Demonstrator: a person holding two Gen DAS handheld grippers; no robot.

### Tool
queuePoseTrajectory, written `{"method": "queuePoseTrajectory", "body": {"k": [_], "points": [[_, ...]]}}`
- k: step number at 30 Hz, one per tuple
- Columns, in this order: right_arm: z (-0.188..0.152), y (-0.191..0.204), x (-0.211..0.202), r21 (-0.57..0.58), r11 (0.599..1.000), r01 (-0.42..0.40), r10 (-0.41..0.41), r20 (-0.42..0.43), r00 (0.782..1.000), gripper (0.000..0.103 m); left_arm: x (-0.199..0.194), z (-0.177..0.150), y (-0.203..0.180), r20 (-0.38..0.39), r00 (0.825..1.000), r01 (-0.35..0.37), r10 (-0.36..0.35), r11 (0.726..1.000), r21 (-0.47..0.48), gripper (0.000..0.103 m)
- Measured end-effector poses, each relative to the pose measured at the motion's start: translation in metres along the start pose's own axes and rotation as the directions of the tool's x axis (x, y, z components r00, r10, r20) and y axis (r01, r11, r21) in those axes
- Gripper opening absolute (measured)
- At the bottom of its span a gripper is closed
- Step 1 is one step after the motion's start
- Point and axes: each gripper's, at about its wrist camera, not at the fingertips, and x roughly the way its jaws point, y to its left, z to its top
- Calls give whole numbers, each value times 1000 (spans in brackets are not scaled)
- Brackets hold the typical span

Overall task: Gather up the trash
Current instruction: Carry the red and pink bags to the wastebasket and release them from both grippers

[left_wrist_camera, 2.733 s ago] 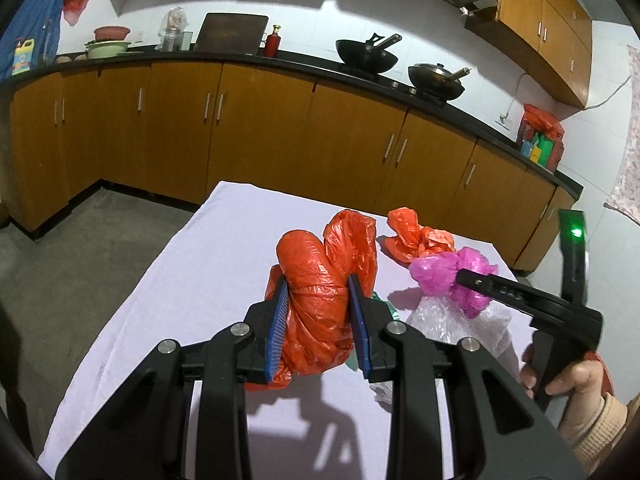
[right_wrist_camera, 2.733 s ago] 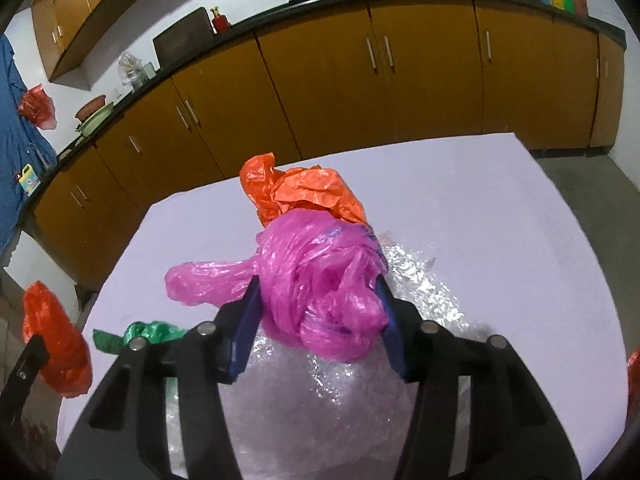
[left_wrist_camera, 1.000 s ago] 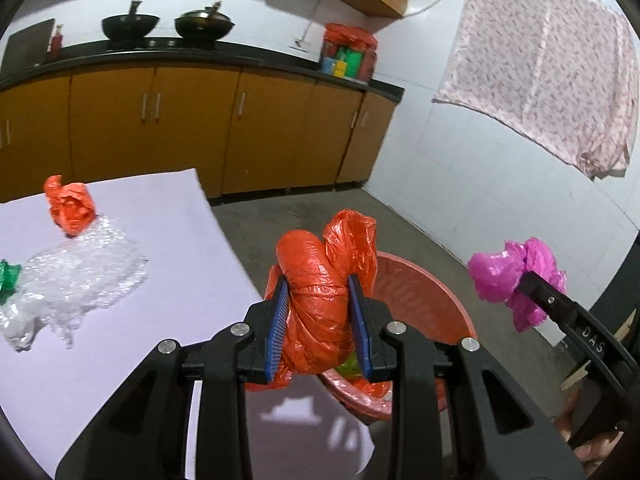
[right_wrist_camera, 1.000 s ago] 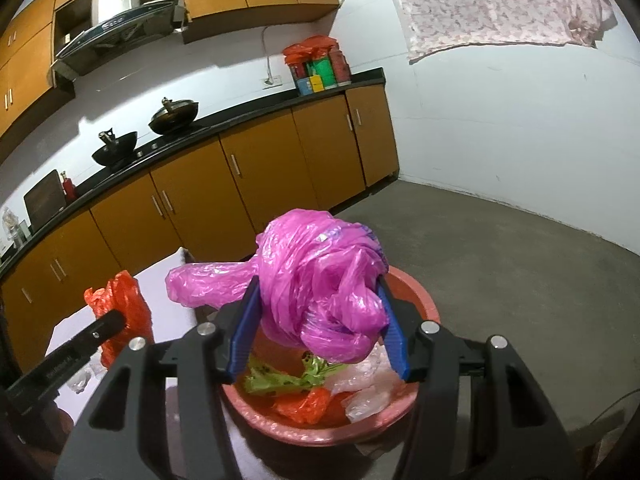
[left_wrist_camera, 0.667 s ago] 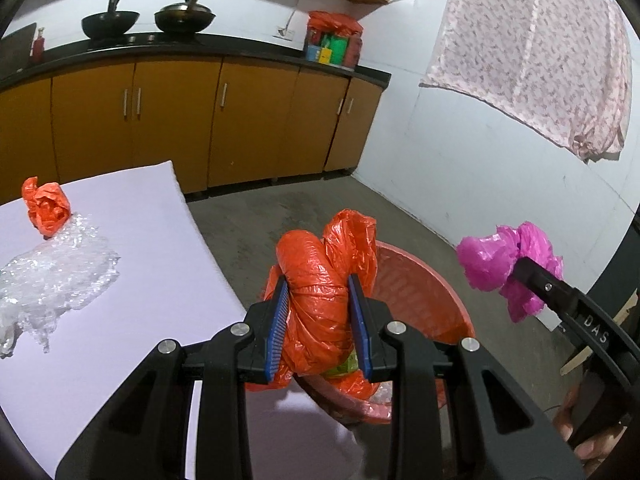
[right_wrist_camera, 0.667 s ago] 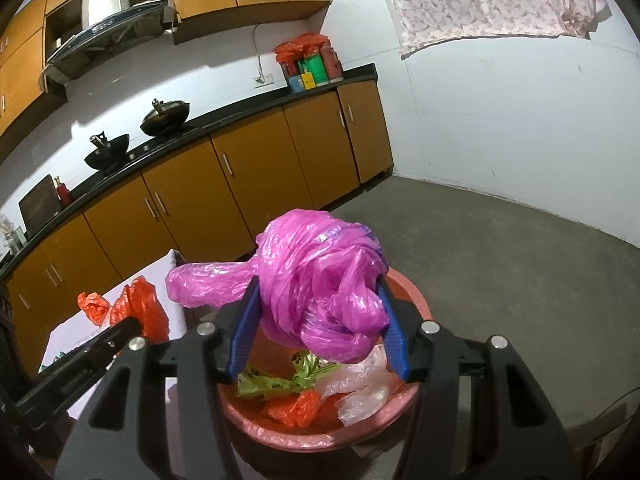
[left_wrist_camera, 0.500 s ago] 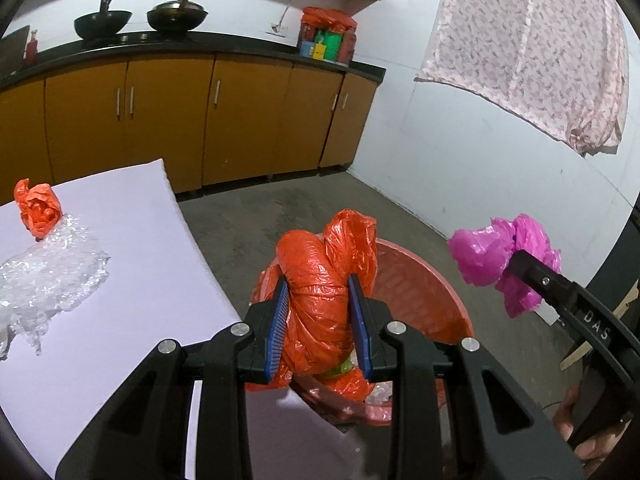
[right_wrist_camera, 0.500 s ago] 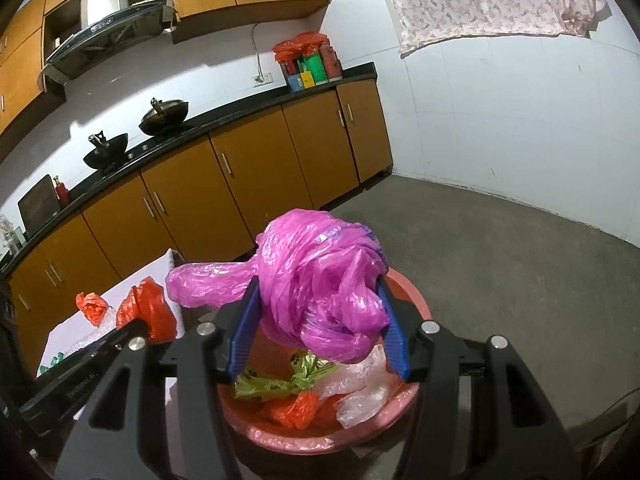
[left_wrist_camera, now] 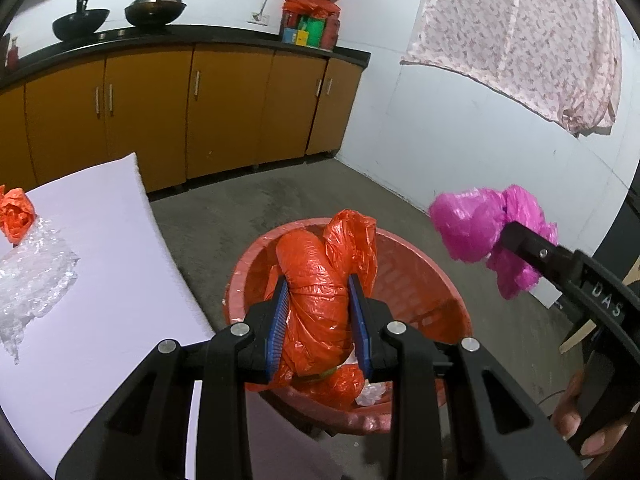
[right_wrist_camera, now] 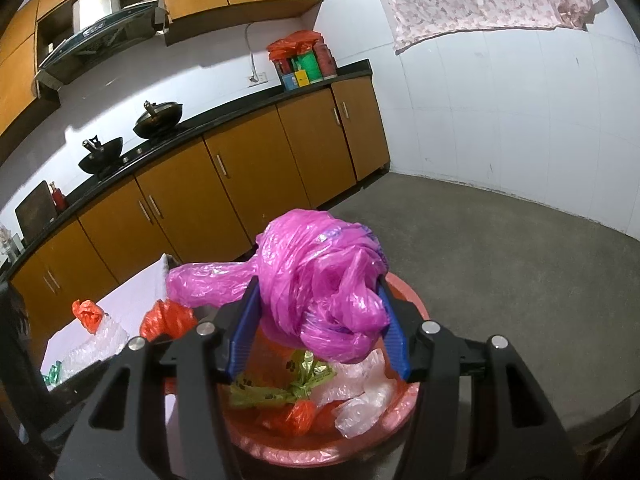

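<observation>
My left gripper (left_wrist_camera: 318, 322) is shut on a crumpled orange plastic bag (left_wrist_camera: 320, 276) and holds it over the red basket (left_wrist_camera: 424, 276) on the floor. My right gripper (right_wrist_camera: 320, 330) is shut on a bunched pink plastic bag (right_wrist_camera: 320, 280), above the same red basket (right_wrist_camera: 408, 296). The left wrist view shows that pink bag (left_wrist_camera: 476, 224) to the right of the basket's rim, gripped by the right gripper. Inside the basket lie a green wrapper (right_wrist_camera: 288, 382), clear plastic (right_wrist_camera: 360, 392) and orange scraps (right_wrist_camera: 296, 416).
A white table (left_wrist_camera: 104, 304) stands left of the basket, with clear bubble wrap (left_wrist_camera: 28, 276) and another orange bag (left_wrist_camera: 16, 212) on it. Brown kitchen cabinets (left_wrist_camera: 192, 108) line the far wall. Bare concrete floor (right_wrist_camera: 500, 264) spreads to the right. A hand (left_wrist_camera: 576, 424) grips the right tool.
The left gripper with the orange bag has moved away from the table and further over the basket, slightly lower. The right gripper with the pink bag has barely moved.
</observation>
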Motion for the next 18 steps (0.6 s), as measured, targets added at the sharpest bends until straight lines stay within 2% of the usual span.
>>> {"method": "queuePoseTrajectory", "body": {"k": [5, 8, 11, 13, 18], "points": [[0, 2, 7, -1, 1000, -3, 3, -1, 1000, 55, 9, 0, -4, -17, 1000, 7, -7, 1000, 17, 30], [0, -2, 13, 14, 1000, -6, 7, -8, 1000, 60, 16, -1, -7, -35, 999, 3, -2, 1000, 24, 30], [1, -7, 17, 38, 999, -21, 21, -13, 1000, 70, 20, -2, -4, -50, 999, 13, -12, 1000, 23, 38], [1, -11, 17, 43, 999, -17, 17, -11, 1000, 74, 21, -3, -2, -54, 999, 12, -12, 1000, 18, 50], [-3, -22, 16, 74, 997, -4, 5, -17, 1000, 75, 19, -6, 9, -59, 998, 0, 0, 1000, -3, 53]]}}
